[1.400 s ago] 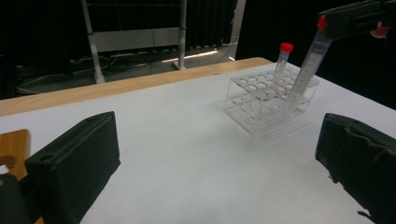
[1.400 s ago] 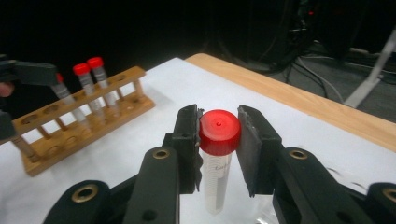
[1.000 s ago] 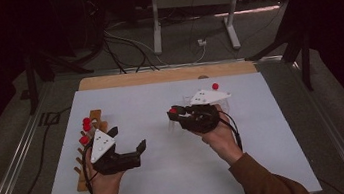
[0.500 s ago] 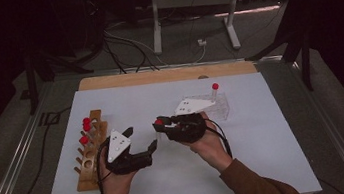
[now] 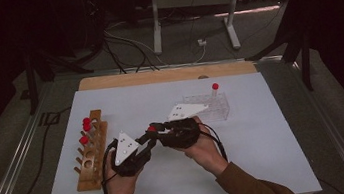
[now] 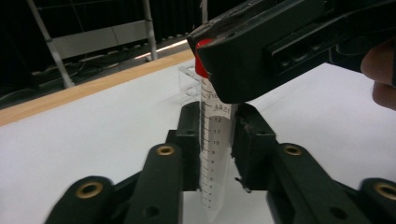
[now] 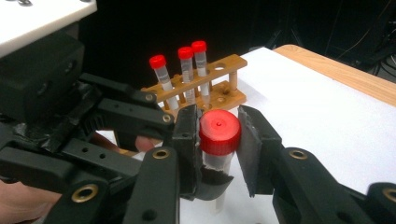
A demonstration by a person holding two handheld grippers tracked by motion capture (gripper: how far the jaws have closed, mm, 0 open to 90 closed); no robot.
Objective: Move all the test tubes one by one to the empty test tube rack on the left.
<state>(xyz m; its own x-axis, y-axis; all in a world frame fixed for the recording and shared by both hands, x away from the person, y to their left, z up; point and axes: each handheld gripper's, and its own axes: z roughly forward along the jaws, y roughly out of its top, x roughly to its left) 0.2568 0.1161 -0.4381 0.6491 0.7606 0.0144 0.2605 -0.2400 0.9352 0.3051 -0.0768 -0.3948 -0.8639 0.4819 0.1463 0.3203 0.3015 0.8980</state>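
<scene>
A clear graduated tube (image 6: 215, 140) with a red cap (image 7: 219, 132) hangs between both grippers above the middle of the white table (image 5: 266, 135). My left gripper (image 6: 217, 112) has just closed its jaws on the tube's body, and both pads press on it. My right gripper (image 7: 218, 114) is shut on the tube just under the cap. In the high view the left gripper (image 5: 150, 135) and the right gripper (image 5: 156, 128) meet tip to tip, with the red cap (image 5: 151, 128) between them.
A wooden rack (image 5: 91, 150) at the left holds three red-capped tubes (image 7: 187, 70) and has free holes. A clear plastic rack (image 5: 211, 107) with one red-capped tube (image 5: 215, 87) stands behind the right hand. A wooden strip (image 5: 167, 75) borders the table's far edge.
Both hands have come together at the table's middle. The right gripper has carried the tube leftward from the clear rack. The left gripper's jaws, open before, have closed on the tube.
</scene>
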